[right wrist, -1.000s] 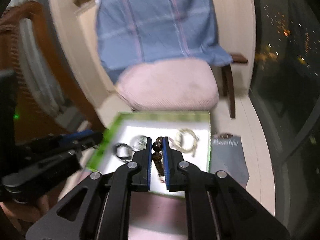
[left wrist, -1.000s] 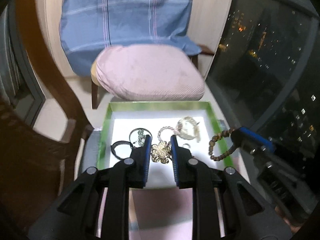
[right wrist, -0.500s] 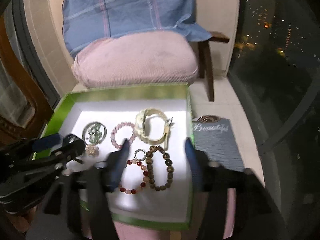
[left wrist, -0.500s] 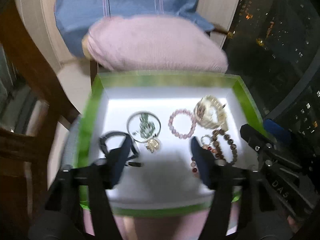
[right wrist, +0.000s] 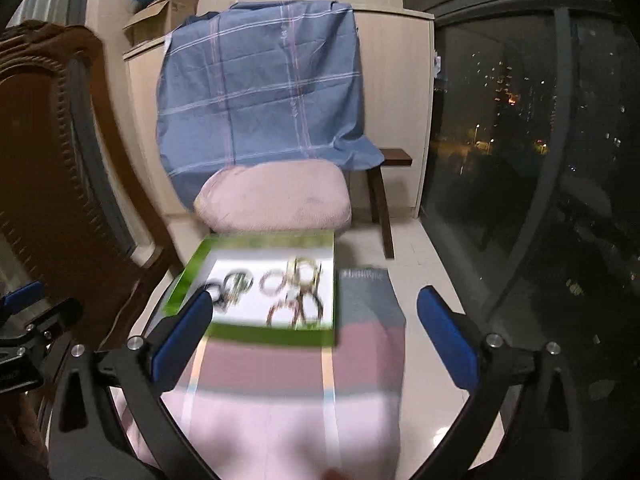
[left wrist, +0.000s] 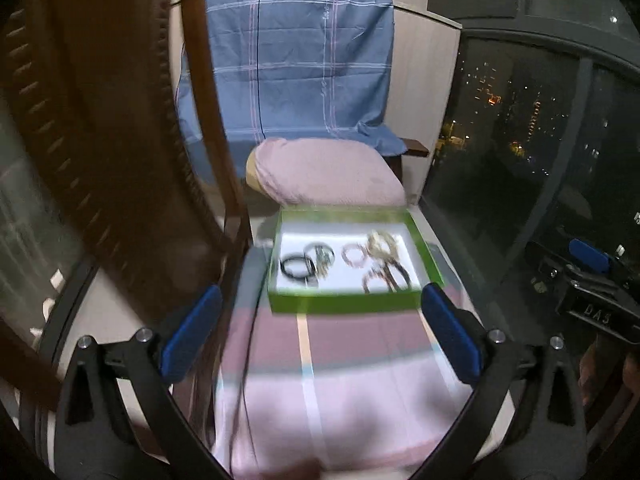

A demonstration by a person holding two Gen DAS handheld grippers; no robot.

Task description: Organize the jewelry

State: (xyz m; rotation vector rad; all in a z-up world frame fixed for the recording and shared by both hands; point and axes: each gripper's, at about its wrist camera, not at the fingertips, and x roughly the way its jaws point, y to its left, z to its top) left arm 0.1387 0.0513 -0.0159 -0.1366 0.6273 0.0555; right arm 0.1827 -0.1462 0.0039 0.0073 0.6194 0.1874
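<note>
A green box with a white floor holds several bracelets: a black one at left, a pink beaded one in the middle, brown beaded ones at front right. The box and bracelets show blurred in the right wrist view. My left gripper is wide open and empty, pulled back in front of the box. My right gripper is also wide open and empty, in front of the box. It shows at the right edge of the left wrist view.
The box rests on a pink striped cloth over a glass table. A grey card lies right of the box. A pink-cushioned chair draped in a blue cloth stands behind. A carved wooden chair stands at left; a window is at right.
Both grippers let go of their jewelry in the box, opened wide and pulled back away from it. The brown bracelet and the flower piece now lie in the box.
</note>
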